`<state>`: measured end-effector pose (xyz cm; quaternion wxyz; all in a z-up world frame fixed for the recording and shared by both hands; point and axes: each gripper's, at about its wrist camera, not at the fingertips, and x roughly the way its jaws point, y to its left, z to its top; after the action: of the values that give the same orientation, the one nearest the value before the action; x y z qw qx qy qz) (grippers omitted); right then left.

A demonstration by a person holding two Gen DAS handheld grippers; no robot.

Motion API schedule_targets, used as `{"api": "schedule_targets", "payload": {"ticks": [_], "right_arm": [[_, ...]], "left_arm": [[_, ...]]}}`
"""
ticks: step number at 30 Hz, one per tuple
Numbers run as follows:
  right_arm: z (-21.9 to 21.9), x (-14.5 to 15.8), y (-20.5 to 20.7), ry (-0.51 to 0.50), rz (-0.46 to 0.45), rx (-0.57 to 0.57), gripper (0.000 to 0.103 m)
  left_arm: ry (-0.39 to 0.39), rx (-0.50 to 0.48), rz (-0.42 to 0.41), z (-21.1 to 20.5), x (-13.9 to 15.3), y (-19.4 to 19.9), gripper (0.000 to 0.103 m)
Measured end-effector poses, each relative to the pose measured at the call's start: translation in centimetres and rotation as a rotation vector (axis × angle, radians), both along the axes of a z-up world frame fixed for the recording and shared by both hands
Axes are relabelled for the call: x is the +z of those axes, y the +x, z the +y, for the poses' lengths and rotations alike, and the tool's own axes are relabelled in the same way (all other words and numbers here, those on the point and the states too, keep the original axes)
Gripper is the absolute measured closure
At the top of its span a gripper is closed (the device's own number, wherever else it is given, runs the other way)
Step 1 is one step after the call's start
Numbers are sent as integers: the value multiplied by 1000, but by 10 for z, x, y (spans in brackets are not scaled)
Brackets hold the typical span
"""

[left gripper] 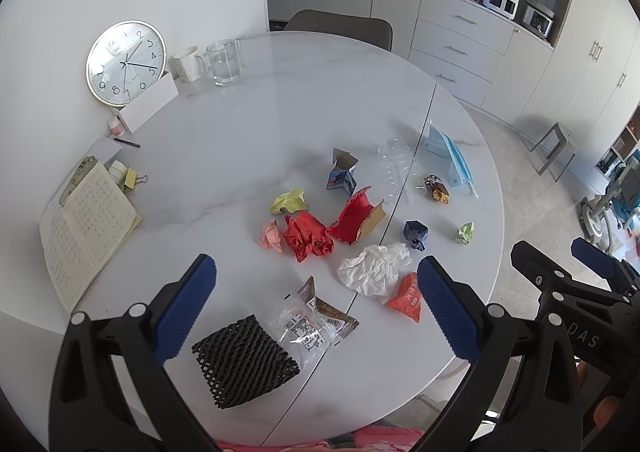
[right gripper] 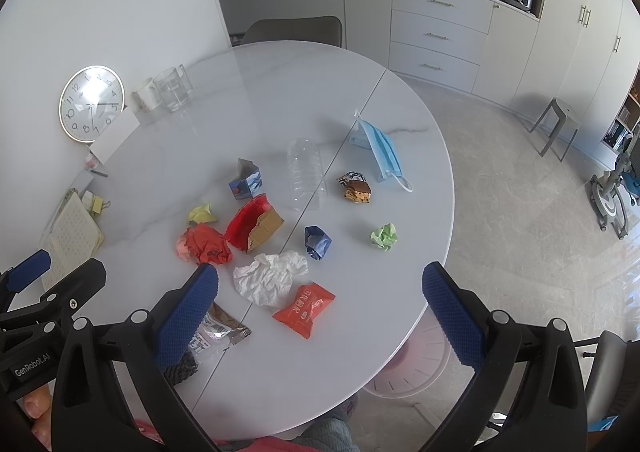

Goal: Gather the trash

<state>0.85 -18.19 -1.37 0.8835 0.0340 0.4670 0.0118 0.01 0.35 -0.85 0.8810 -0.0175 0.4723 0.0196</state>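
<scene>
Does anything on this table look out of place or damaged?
Yes. A wall clock stands propped against the wall on the table instead of hanging. A torn red carton lies ripped open, and a clear plastic bottle lies on its side among crumpled paper scraps.

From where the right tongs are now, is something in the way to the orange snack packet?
Nothing visible blocks it. The right tongs hang open above the table edge, and the orange snack packet lies uncovered between and below the tips. The crumpled white paper lies just beyond it, at its far edge.
</scene>
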Motion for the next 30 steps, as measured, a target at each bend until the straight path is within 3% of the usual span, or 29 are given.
{"api": "schedule_targets", "payload": {"ticks": [30], "right_arm": [[1,-5,2,-7,15,0,2]], "left_arm": [[1,-1,14,1,-5,-1,7]]}}
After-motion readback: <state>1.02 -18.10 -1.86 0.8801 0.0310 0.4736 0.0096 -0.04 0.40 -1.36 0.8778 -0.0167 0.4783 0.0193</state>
